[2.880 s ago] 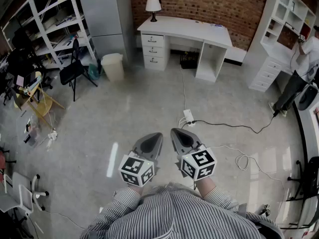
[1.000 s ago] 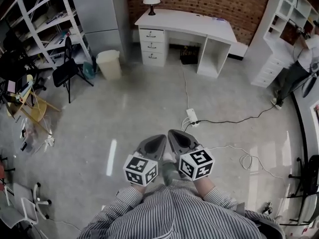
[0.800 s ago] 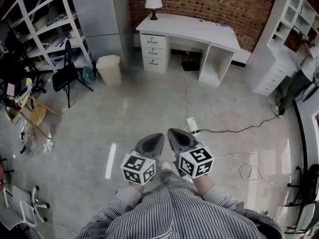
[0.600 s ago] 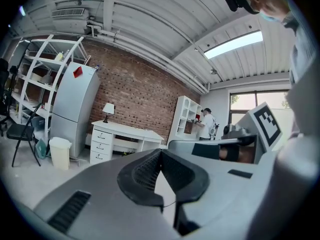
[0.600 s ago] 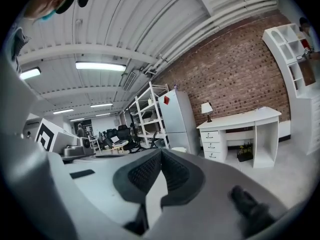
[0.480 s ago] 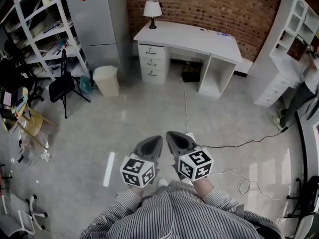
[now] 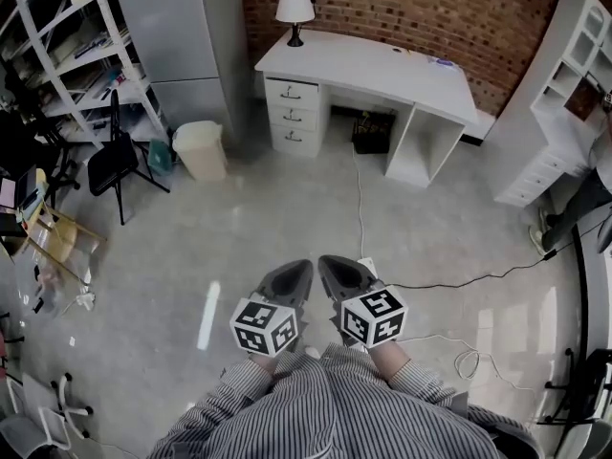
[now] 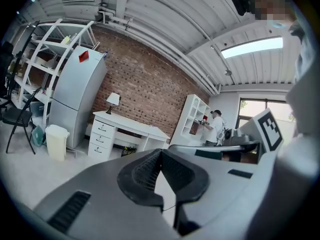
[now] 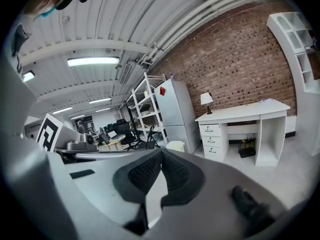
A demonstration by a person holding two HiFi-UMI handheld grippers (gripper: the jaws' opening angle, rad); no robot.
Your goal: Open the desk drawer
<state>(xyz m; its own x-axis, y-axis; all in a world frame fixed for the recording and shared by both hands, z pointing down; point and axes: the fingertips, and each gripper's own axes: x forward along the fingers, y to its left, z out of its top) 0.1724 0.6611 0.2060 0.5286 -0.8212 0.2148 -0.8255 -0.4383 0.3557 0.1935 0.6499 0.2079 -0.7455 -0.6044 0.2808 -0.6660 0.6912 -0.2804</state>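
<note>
Hanging closed and empty, left tongs [image 7: 303, 267] and right tongs [image 7: 326, 261] face the desk drawers [image 7: 292, 115] — handles barely discernible.

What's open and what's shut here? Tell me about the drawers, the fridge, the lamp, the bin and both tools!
desk drawers: all three shut.
fridge: doors shut.
lamp: upright on the desk; lit or not, cannot tell.
bin: standing upright.
left tool: shut, nothing in it.
right tool: shut, nothing in it.
</note>
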